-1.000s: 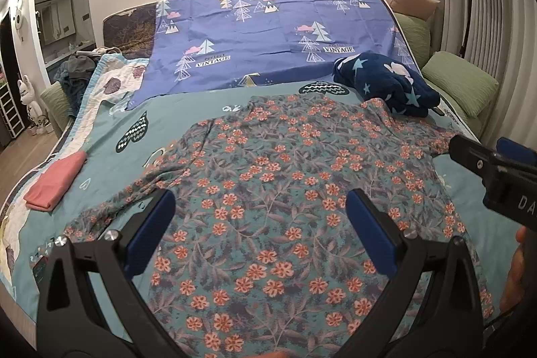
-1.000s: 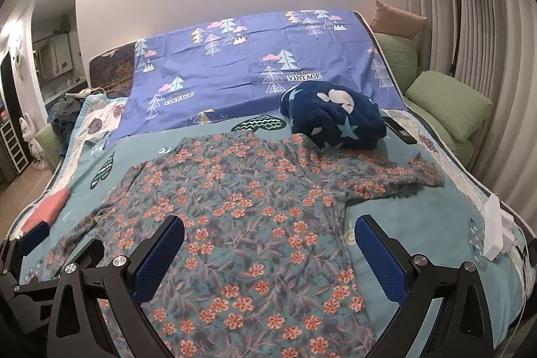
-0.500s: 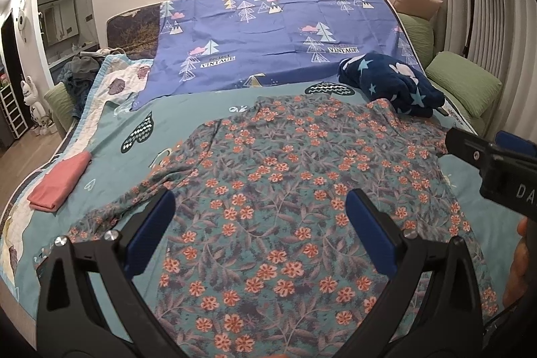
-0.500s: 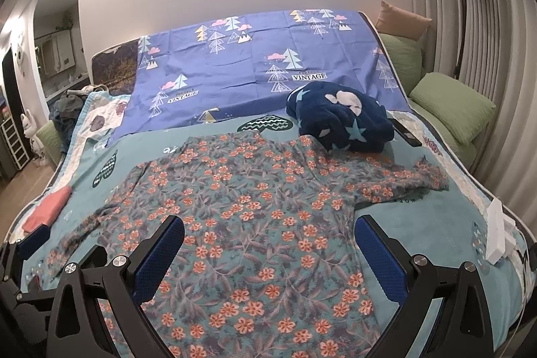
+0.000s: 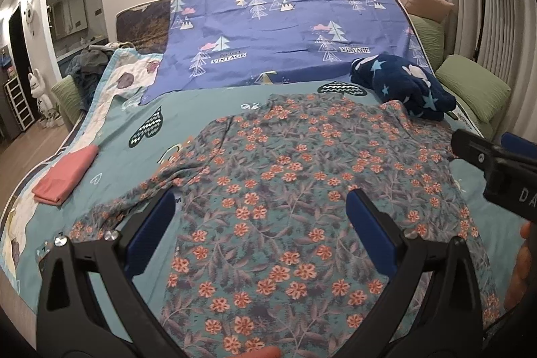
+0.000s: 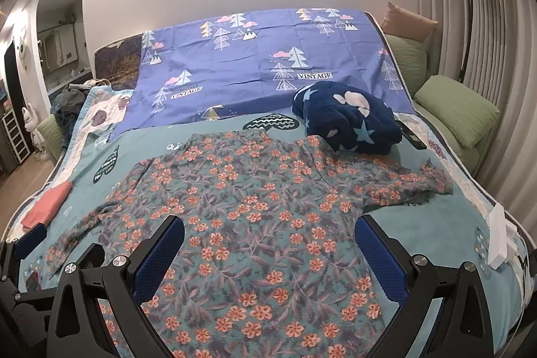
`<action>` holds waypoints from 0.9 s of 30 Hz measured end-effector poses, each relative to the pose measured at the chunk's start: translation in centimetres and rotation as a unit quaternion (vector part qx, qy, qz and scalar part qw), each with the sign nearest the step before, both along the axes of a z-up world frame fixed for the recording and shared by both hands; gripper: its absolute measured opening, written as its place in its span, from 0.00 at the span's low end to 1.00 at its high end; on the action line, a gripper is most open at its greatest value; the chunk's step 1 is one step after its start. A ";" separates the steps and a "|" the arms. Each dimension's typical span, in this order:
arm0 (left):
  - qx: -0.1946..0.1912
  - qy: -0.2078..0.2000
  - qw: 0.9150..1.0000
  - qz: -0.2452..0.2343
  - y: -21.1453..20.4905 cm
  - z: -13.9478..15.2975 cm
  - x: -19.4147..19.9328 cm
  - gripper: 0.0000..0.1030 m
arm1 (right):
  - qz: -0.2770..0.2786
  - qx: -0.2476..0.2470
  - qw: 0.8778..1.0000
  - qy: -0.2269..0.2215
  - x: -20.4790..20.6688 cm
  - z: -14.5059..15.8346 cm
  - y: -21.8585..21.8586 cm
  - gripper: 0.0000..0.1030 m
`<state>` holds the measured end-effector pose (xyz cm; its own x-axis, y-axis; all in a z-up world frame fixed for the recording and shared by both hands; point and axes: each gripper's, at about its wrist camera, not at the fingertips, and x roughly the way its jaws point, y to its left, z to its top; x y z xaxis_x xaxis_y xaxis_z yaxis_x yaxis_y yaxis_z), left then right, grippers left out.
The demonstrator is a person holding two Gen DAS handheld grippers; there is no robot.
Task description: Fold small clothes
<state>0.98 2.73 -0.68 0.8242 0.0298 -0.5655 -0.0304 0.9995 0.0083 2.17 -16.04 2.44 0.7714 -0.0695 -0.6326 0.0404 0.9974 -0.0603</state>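
Folded pink cloth sits at the bed's left edge, apart from the work area, likely a finished piece set aside. Left tool hovers over the near hem of the floral shirt, jaws spread wide, nothing gripped. The shirt lies face down or face up, can't tell which, spread flat across the teal bedspread in the middle of the bed, both sleeves out to the sides; laid open like this so the sleeves can be folded in, by my read. Fabric is teal with orange flowers and grey leaves, thin, a few soft wrinkles near the left sleeve. Right tool is over the shirt's lower right part, jaws also wide apart and empty. Right sleeve reaches out toward the bed's right side, a bit bunched. Dark blue star blanket is heaped just behind the shirt's right shoulder, touching it. No fold started yet.
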 end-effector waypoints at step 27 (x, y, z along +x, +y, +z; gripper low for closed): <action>-0.079 0.059 0.994 0.047 7.8 -3.9 3.8 0.93 | 0.062 -0.023 0.998 0.026 5.3 -1.1 4.1 1.00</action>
<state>4.83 10.56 -4.57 0.7503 0.0068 -0.6610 -0.1314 0.9815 -0.1391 7.51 -11.90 1.30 0.7425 -0.0051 -0.6698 -0.0870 0.9908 -0.1040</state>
